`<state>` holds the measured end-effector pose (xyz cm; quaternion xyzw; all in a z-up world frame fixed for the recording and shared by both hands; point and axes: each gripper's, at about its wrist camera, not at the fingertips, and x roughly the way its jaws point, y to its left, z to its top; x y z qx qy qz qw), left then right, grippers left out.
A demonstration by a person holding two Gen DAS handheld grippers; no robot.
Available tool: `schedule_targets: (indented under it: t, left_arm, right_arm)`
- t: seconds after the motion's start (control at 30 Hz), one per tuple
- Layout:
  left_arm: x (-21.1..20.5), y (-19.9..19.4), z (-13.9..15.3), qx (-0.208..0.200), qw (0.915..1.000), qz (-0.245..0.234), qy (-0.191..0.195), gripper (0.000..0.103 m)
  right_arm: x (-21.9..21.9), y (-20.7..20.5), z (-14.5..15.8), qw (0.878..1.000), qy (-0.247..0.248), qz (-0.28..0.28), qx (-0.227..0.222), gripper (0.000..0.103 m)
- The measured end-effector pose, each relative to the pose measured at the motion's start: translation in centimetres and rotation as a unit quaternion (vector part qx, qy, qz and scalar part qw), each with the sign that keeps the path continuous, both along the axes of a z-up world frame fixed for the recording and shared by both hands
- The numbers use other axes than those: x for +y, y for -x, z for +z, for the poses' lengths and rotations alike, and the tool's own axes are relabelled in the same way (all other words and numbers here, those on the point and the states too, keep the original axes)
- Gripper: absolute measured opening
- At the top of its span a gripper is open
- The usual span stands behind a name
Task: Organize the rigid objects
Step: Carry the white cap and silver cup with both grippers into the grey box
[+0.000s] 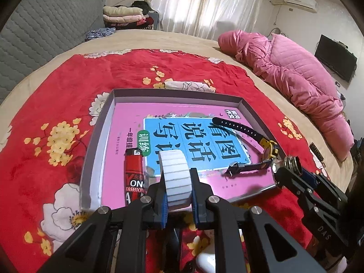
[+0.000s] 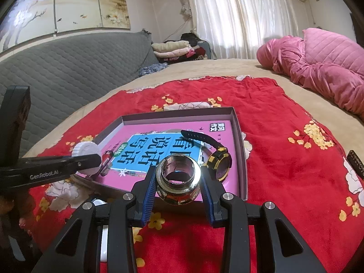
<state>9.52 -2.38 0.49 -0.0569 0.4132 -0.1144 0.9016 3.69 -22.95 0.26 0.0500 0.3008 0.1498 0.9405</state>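
A shallow grey box (image 1: pixel 95 136) (image 2: pixel 241 136) lies on the red flowered blanket, with a pink book (image 1: pixel 127 118) (image 2: pixel 157 182) flat inside it. On the book rest a red lighter (image 1: pixel 133 173) (image 2: pixel 107 158) and a black-and-yellow wristwatch (image 1: pixel 269 147) (image 2: pixel 219 159). My left gripper (image 1: pixel 178 177) is shut on a white ribbed roll (image 1: pixel 174 175) (image 2: pixel 85 151), held over the box's near edge. My right gripper (image 2: pixel 178 179) (image 1: pixel 293 170) is shut on a shiny metal threaded fitting (image 2: pixel 177 179) (image 1: pixel 287 163), at the box's near right corner.
The red blanket (image 1: pixel 56 104) (image 2: pixel 284 136) covers a beige bed. A pink quilted duvet (image 1: pixel 295 79) (image 2: pixel 325 68) lies bunched at the right. A grey padded headboard (image 2: pixel 68 68) and folded clothes (image 1: pixel 125 16) stand behind. Something white (image 1: pixel 206 261) lies below my left gripper.
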Motion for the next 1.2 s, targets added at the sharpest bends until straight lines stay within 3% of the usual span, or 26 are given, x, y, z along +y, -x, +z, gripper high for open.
schedule_targets:
  t: [0.8, 1.2]
  left_arm:
    - [-0.9, -2.2, -2.3, 0.043, 0.9981, -0.025, 0.038, 0.016]
    - [-1.0, -2.2, -2.8, 0.051, 0.9985, -0.014, 0.017, 0.016]
  right_arm:
    - [0.0, -0.8, -0.6, 1.0, -0.008, 0.01, 0.008, 0.038]
    - [-0.3, -1.1, -0.8, 1.0, -0.008, 0.008, 0.01, 0.038]
